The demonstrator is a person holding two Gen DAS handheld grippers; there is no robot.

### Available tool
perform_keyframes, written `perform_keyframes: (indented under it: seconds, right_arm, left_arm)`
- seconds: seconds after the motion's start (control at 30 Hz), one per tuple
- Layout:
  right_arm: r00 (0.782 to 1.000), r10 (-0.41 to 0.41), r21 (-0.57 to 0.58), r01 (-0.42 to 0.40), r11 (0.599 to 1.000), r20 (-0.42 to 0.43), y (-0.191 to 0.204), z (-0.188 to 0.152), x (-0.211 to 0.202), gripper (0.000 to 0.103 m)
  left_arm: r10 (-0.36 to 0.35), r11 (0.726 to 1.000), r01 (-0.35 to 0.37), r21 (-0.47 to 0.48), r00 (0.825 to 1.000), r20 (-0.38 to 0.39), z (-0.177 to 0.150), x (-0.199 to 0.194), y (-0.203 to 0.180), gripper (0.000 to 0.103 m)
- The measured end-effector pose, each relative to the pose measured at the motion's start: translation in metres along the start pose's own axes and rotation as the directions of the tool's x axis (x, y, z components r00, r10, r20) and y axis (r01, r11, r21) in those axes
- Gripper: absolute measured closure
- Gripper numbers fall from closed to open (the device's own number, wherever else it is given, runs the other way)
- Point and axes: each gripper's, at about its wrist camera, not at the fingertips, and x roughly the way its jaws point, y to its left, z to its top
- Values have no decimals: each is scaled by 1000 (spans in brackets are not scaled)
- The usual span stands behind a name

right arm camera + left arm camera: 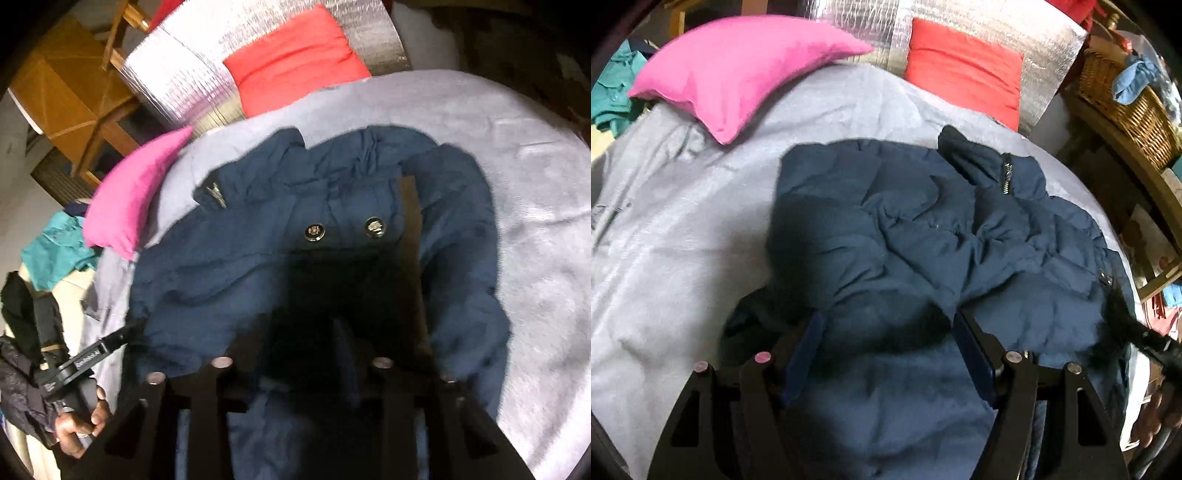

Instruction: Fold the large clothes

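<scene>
With the navy puffer jacket (923, 229) spread on the grey bedsheet (683, 221) from 12 to 3 o'clock, my left gripper (886, 325) straddles padding, jaws fairly wide, to gather a fold; my right gripper's (314, 332) opening I cannot tell.

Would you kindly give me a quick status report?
Left hand-held gripper open over navy jacket. Right hand-held gripper state unclear. Jacket rumpled on grey bedspread.

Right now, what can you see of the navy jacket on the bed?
The navy jacket is a quilted, puffy garment lying crumpled and partly folded on the grey bedspread. It shows a zipped collar, two metal snap buttons and dark fur trim at one edge. Its near fabric sits between the left gripper fingers.
</scene>
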Motion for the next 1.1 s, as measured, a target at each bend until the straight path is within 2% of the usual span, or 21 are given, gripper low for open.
perform_keyframes:
  seconds: [0.03, 0.17, 0.33, 0.4, 0.5, 0.6, 0.67, 0.8, 0.87, 0.9, 0.97, 1.0, 1.1]
  right_arm:
    - [1000, 2, -11, -1, 1000, 19, -2, -3, -11, 44]
    - [998, 8, -51, -5, 999, 63, -9, -18, -43, 44]
    - [996, 26, -17, -25, 1000, 80, -27, -44, -76, 42]
    - [996, 37, -3, -37, 999, 81, -34, -57, -85, 39]
    - [995, 52, -8, -52, 999, 84, -44, -85, -107, 37]
    - [994, 75, 18, -76, 997, 79, -54, -111, -122, 36]
    - [993, 87, 38, -90, 995, 77, -60, -126, -130, 36]
    - [992, 115, 82, -120, 989, 60, -67, -149, -139, 36]
    - [990, 128, 100, -134, 986, 57, -68, -159, -142, 36]
    - [990, 134, 108, -139, 984, 53, -68, -163, -143, 36]
    - [990, 139, 116, -143, 983, 39, -67, -172, -142, 36]
    - [991, 135, 115, -137, 984, 26, -65, -177, -140, 36]
    - [993, 115, 108, -115, 988, 1, -67, -186, -139, 36]
  left_arm:
    - [11, 1000, -12, 10, 1000, 16, -5, -11, 4, 29]
    - [38, 999, -39, 23, 998, 59, -26, -47, 23, 29]
    - [54, 998, -52, -30, 995, 80, -67, -86, 63, 29]
    - [63, 997, -59, -57, 995, 77, -86, -97, 75, 29]
    - [38, 994, -33, -107, 998, 45, -124, -112, 95, 29]
    - [41, 994, -38, -103, 999, 23, -159, -123, 108, 29]
    - [44, 993, -42, -107, 999, 15, -174, -127, 111, 29]
    - [-20, 993, 19, -113, 1000, -5, -193, -127, 114, 29]
    - [-26, 995, 23, -100, 999, -27, -198, -124, 114, 37]
    - [-31, 996, 27, -90, 999, -40, -200, -122, 113, 46]
    - [-42, 996, 36, -84, 997, -72, -205, -116, 111, 50]
    - [-38, 996, 30, -81, 995, -92, -208, -112, 111, 50]
    - [40, 997, -48, -56, 991, -129, -214, -105, 110, 47]
